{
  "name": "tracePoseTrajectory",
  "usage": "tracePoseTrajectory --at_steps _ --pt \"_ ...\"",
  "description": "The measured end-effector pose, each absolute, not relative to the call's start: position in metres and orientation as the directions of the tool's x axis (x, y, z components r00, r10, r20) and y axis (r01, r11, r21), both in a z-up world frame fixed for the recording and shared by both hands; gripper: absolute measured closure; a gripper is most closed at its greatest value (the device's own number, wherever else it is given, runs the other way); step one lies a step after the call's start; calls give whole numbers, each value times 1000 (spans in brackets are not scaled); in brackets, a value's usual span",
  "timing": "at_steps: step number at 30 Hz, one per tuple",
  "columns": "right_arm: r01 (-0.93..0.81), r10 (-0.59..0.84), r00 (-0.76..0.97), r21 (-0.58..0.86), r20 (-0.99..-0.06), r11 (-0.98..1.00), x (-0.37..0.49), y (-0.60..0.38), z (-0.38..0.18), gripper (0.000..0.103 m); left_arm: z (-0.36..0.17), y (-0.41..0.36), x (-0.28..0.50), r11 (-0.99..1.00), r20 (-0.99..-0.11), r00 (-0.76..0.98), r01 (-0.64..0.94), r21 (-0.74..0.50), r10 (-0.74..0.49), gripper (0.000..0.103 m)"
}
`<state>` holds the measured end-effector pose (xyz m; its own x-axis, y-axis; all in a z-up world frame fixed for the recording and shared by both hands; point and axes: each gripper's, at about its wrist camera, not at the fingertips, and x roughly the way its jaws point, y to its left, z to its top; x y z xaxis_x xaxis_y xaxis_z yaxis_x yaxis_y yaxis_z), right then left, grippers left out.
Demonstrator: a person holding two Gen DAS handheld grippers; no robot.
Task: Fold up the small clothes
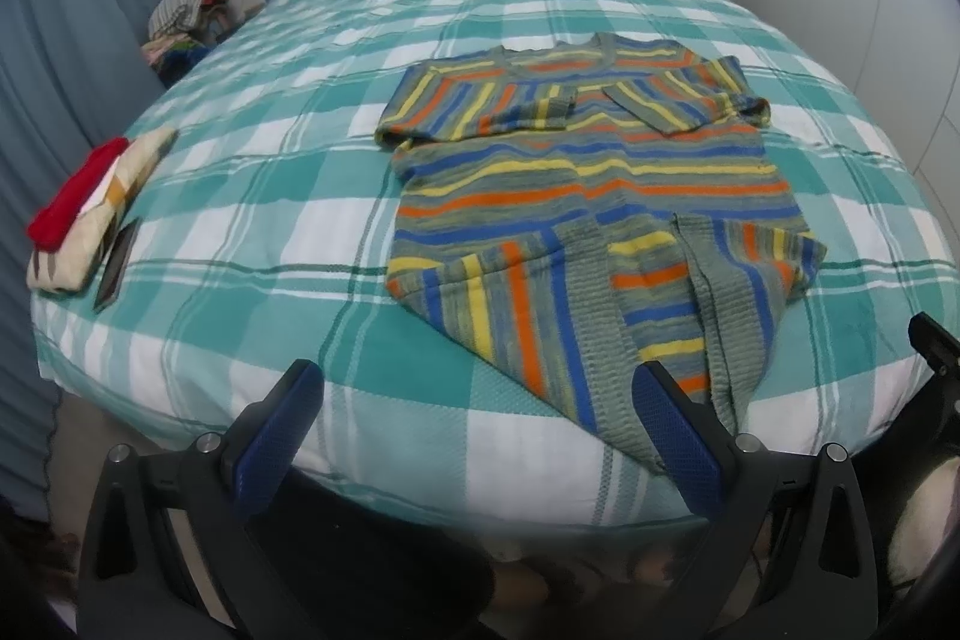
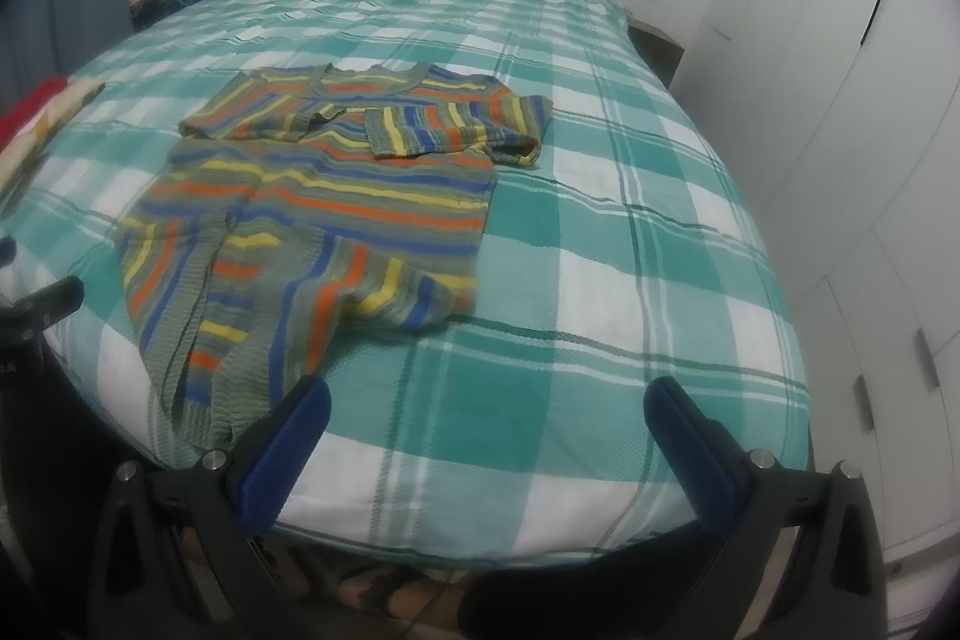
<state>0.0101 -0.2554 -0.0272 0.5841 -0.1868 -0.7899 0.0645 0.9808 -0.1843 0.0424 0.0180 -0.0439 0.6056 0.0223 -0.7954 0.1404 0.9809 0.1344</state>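
striped sweater (image 2: 336,196) (sleeves folded), plaid bed (image 2: 600,280)

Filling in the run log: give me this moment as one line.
left gripper: open, empty | right gripper: open, empty | striped sweater: on plaid bed, sleeves folded in | neither gripper touching

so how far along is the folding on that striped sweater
Part done. The striped sweater lies flat on the plaid bed cover with both sleeves already folded across the chest, and the hem corners look turned in. Nothing is in hand: the left claw and right claw are both open near the bed's front edge. Left to do: fold the body, then probably set it by the folded pile.
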Motion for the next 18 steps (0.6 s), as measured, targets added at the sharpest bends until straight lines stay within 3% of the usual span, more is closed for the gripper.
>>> tracePoseTrajectory --at_steps 18 --pt "61 -185 583 -184 -791 981 8 -258 -30 0 -46 33 46 987 -805 593 124 105 11 0"
